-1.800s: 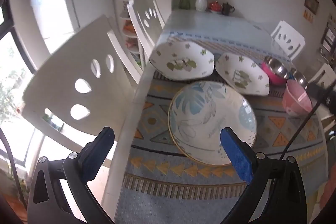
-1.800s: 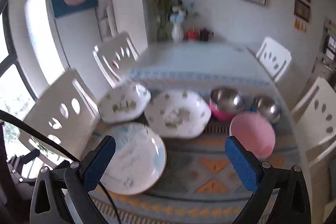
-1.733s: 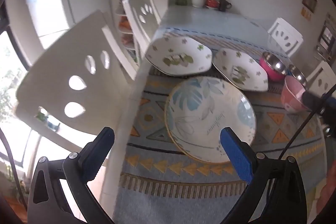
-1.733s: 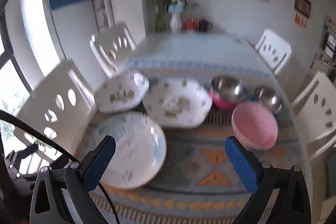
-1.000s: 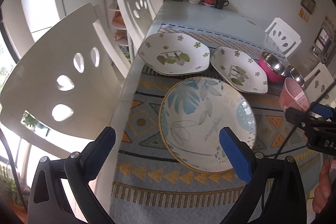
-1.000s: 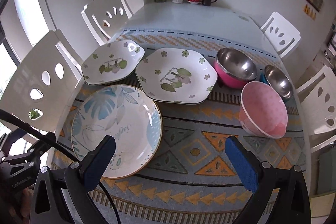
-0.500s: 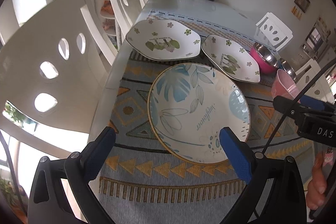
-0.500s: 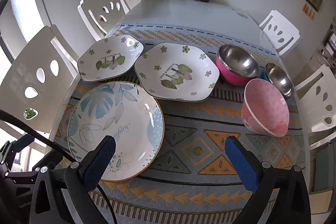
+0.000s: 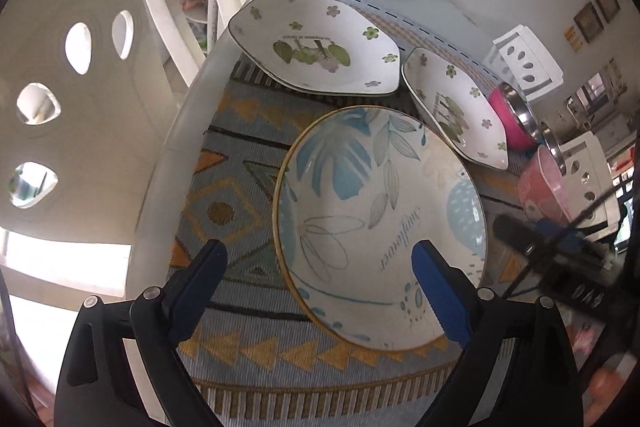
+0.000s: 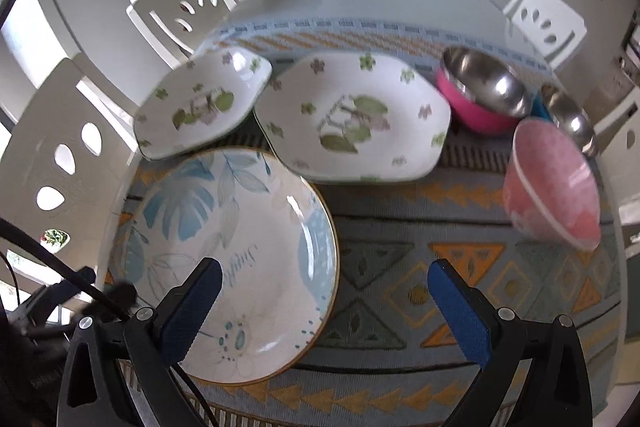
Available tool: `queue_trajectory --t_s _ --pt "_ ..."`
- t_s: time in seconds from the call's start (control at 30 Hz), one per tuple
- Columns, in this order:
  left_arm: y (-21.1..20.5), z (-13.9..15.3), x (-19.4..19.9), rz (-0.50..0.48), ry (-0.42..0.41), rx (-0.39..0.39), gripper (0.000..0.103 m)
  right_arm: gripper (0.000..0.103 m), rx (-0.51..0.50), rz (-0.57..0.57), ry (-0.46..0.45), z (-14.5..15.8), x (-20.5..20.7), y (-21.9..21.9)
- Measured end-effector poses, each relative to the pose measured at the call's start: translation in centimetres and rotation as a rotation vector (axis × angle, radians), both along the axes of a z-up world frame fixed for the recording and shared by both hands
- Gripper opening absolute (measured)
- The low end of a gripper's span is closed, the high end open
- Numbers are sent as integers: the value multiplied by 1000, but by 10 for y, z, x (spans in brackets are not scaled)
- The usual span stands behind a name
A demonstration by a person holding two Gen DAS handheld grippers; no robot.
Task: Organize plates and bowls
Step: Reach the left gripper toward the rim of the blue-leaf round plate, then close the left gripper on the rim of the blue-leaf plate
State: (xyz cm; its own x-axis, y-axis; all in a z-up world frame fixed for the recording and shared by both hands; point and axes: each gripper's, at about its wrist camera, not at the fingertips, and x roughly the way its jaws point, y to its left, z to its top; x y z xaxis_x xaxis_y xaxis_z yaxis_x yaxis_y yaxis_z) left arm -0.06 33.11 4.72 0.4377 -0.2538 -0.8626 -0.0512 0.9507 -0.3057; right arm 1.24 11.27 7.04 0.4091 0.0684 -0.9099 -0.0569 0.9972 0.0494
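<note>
Left tongs (image 9: pixel 318 259) hang over the bench's near left edge, jaws closing but gripping nothing, straddling the blue leaf plate (image 9: pixel 380 223) on the patterned runner (image 9: pixel 240 195). Right tongs (image 10: pixel 324 281) spread wide and empty above that plate's right rim. Two floral plates (image 10: pixel 352 115) lie just behind it; the pink bowl (image 10: pixel 556 183) and steel bowls (image 10: pixel 484 87) sit toward the right edge

the small blue-sided steel bowl (image 10: pixel 568 117) sits half hidden behind the pink speckled ceramic bowl (image 10: pixel 556 187), itself motion-blurred.
</note>
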Motion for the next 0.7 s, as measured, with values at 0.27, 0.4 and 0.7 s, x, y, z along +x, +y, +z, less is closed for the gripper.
queue_trajectory --t_s 0.27,0.4,0.7 --pt "1 -15 14 6 37 8 79 61 28 -5 40 -27 9 -11" --pt "5 -22 13 28 47 2 78 53 77 -20 51 -34 12 -19" --pt "7 -37 15 26 76 -17 44 32 161 -7 82 -51 16 -24"
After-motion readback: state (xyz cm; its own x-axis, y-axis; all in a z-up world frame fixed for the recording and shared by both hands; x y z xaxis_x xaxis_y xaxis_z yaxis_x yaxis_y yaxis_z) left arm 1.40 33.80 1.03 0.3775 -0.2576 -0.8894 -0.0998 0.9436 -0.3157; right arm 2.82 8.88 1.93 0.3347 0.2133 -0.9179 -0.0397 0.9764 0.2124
